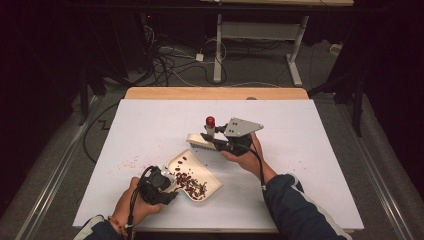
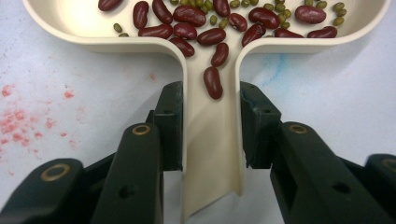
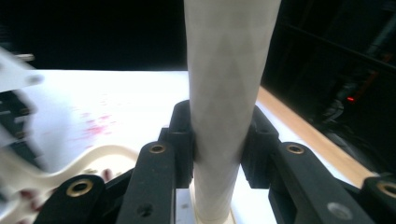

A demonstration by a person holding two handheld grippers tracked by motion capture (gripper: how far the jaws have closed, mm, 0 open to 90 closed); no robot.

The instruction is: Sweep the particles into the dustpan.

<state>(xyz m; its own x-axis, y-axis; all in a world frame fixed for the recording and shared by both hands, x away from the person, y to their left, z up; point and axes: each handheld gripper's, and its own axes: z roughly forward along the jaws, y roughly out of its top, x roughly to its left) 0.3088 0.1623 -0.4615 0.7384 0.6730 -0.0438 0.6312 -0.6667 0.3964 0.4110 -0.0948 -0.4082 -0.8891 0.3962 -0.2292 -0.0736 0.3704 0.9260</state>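
Note:
A cream scoop-shaped tray [image 1: 195,161] lies on the white board near the front and holds several red kidney beans [image 1: 192,182] and small green beans [image 2: 243,3]. My left gripper [image 1: 169,186] [image 2: 211,91] is shut on the tray's channel-shaped handle [image 2: 212,140], in which one red bean [image 2: 213,82] lies. Just behind the tray, my right gripper [image 1: 207,136] [image 3: 224,112] is shut on an upright white tapered handle [image 3: 228,70] with a red top [image 1: 210,120]. That handle rises from a cream head [image 1: 196,140] close above the board.
Faint red stains [image 1: 127,162] [image 2: 28,121] mark the white board [image 1: 300,150] left of the tray. A wooden table edge [image 1: 215,93] runs along the far side. Beyond it, desk legs [image 1: 218,50] and cables [image 1: 165,65] sit on the dark floor.

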